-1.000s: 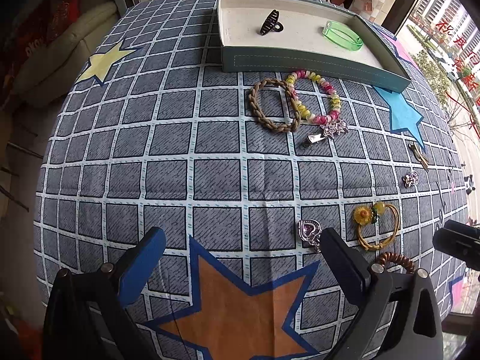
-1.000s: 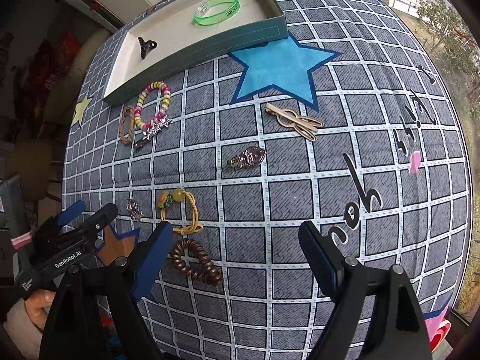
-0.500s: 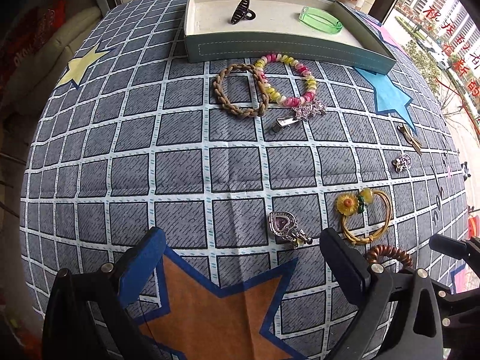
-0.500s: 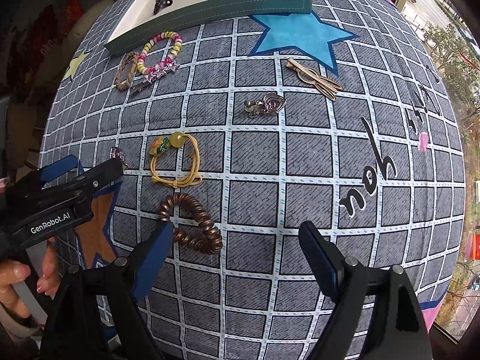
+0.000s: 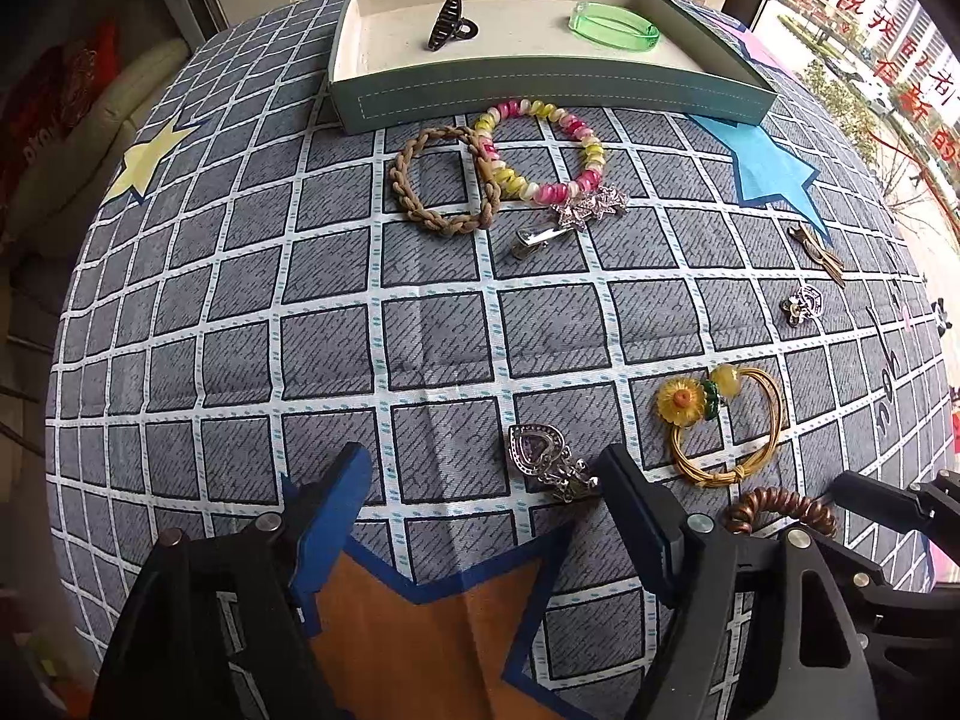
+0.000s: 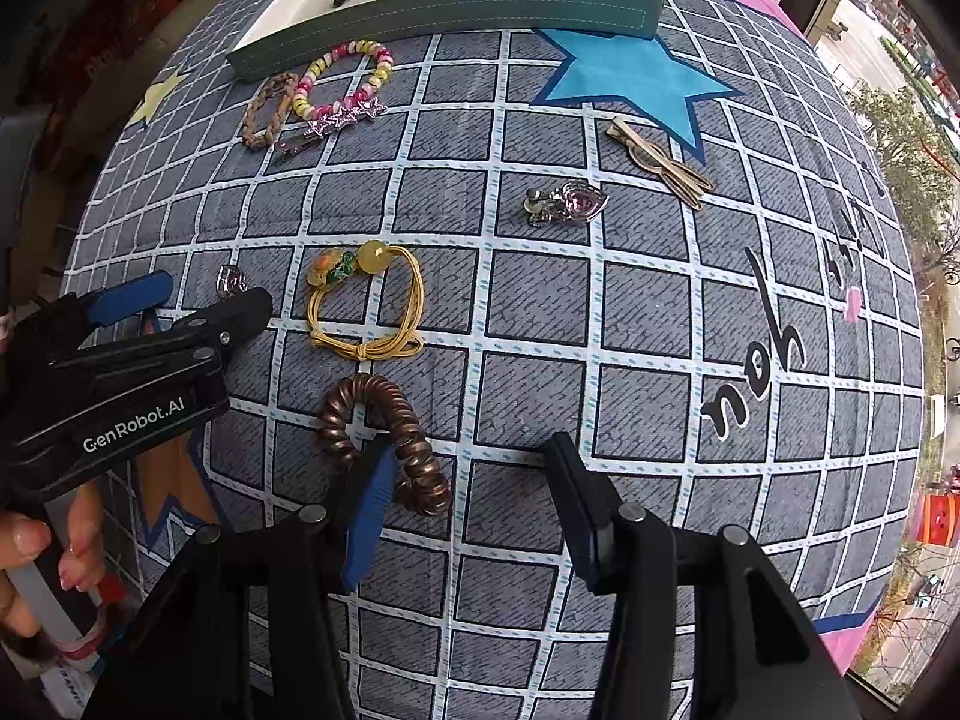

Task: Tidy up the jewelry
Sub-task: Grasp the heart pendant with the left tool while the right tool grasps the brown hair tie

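Left wrist view shows the left gripper [image 5: 480, 510] has come lower and closer than a second ago, so the heart clip [image 5: 543, 459] now sits just inside its right finger, with the two fingers wide apart and holding nothing. Right wrist view shows the right gripper [image 6: 468, 492] has dropped too, fingers apart and empty, and its left finger now pokes into the brown coil [image 6: 384, 435]. I think both are getting ready to pinch and carry these to the tray [image 5: 540, 93], where a black clip [image 5: 450, 24] and green bangle [image 5: 613, 27] already lie.
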Tool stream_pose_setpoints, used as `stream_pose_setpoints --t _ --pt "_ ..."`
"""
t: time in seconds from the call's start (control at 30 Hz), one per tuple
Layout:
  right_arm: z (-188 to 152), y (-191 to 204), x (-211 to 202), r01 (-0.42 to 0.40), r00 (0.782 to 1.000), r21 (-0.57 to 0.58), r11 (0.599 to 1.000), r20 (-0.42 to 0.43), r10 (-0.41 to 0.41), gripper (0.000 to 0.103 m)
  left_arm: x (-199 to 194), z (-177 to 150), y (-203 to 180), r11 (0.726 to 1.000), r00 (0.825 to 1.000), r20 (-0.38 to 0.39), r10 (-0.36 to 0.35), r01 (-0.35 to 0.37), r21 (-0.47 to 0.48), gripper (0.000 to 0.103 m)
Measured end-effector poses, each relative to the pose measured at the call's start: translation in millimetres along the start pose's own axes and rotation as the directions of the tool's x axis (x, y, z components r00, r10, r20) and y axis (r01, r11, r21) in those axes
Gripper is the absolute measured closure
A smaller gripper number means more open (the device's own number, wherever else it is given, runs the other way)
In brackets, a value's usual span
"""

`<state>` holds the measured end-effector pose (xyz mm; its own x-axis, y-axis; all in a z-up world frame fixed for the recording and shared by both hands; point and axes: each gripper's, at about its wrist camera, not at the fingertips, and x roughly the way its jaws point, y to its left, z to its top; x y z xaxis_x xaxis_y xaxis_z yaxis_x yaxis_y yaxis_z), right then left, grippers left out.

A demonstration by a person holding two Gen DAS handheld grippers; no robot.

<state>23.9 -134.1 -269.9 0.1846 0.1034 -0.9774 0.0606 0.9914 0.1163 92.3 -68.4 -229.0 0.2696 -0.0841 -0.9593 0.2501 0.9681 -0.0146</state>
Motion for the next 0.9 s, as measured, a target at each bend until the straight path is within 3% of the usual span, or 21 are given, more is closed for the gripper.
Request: stream_pose_setpoints --t 0.1,0.13,0.17,0.23,0.37,0.6,0.9 --pt "1 5 2 0.007 1.0 -0.006 1.0 0.005 -0.007 0.069 -4 3 -17 1.0 1.0 0.018 -0.012 0.011 0.025 0.045" --pt "2 6 3 0.005 1.0 -0.004 1.0 0.005 -0.005 0.08 -6 4 -21 0.999 1.0 0.02 -0.016 0.015 0.035 0.06" --pt "2 7 3 0.001 1.0 0.0 1.0 0.003 -0.001 0.087 -7 5 -25 0.999 1.0 0.018 -0.02 0.019 0.041 0.061" --pt "2 4 3 -0.016 1.0 0.016 1.0 0.007 0.016 0.09 -8 8 -27 0.999 0.999 0.015 -0.039 0.038 0.033 0.061" --pt "0 -12 -9 -0.066 0.998 0.045 0.997 0.015 0.066 0.09 -16 10 -23 0.996 0.996 0.024 -0.087 0.087 0.003 0.061" --pt "10 -26 -31 -0.134 0.99 0.079 0.988 0.055 0.13 0.09 -31 23 -13 0.993 0.993 0.043 -0.11 0.112 -0.028 0.061" --pt "47 -46 -62 -0.178 0.979 0.105 0.978 0.121 0.165 0.09 -45 61 12 0.989 0.984 0.12 -0.13 0.137 -0.054 0.061"
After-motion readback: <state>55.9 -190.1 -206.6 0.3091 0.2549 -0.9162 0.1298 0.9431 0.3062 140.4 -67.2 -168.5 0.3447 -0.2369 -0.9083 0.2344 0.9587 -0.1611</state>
